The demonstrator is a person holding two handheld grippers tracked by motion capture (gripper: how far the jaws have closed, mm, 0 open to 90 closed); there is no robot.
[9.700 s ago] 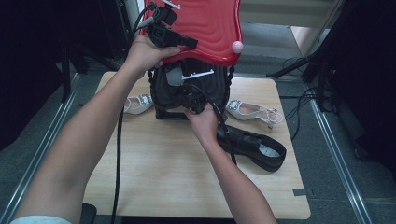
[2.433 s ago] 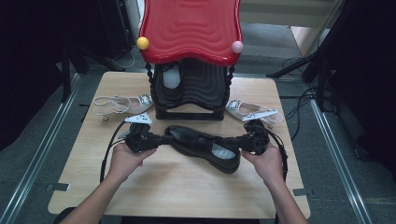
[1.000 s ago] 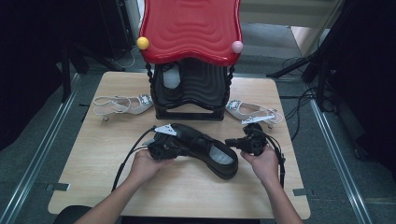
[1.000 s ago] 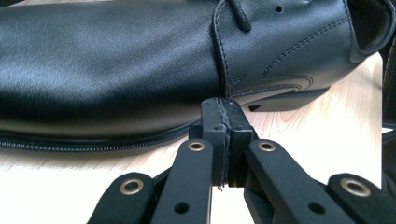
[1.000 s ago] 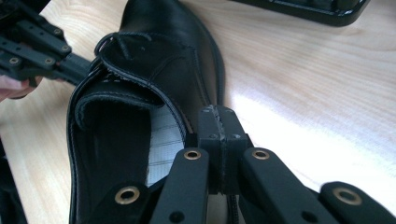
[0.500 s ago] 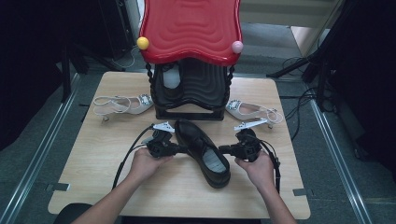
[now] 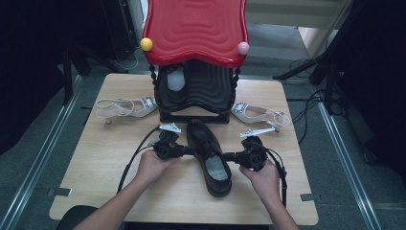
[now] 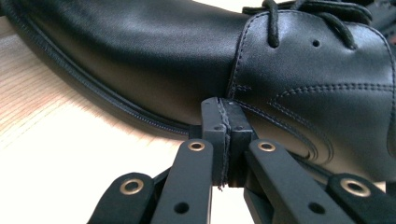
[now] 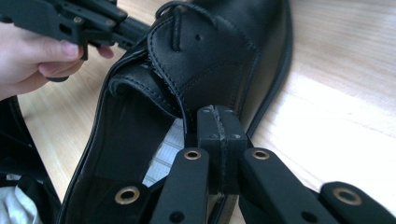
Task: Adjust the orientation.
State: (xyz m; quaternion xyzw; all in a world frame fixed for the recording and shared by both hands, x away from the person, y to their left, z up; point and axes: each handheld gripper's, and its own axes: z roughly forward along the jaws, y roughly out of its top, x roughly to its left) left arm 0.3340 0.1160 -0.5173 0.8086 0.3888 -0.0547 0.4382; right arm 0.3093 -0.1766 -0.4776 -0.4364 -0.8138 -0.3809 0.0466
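Black shoe (image 7: 208, 155) lying on the table (image 7: 95, 158), toe toward the red rack (image 7: 194, 28), heel toward me, flanked by my two claws. My left claw (image 7: 184, 151) is closed with nothing between its jaws, its tip pressed against the shoe's side below the laces. My right claw (image 7: 230, 155) is likewise closed and empty, its tip set against the opposite side at the shoe's opening.

Risk, as I judge it: since I pinch nothing, the shoe is only squeezed between two blunt tips. If one claw pushes harder than the other, the shoe may pivot or skid across the wood; smooth leather may let a tip slide off, and the right tip could slip over the collar into the shoe.

The high view gives the whole layout: a pale sandal (image 7: 125, 106) to the left of the rack and a second sandal (image 7: 261, 113) to its right, both well apart from the shoe. The left claw's camera shows the closed jaw tips meeting the leather just above the sole seam. The right claw's camera shows the shoe's lining (image 9: 161, 154), the tongue, and my left hand (image 9: 32, 56) beyond.
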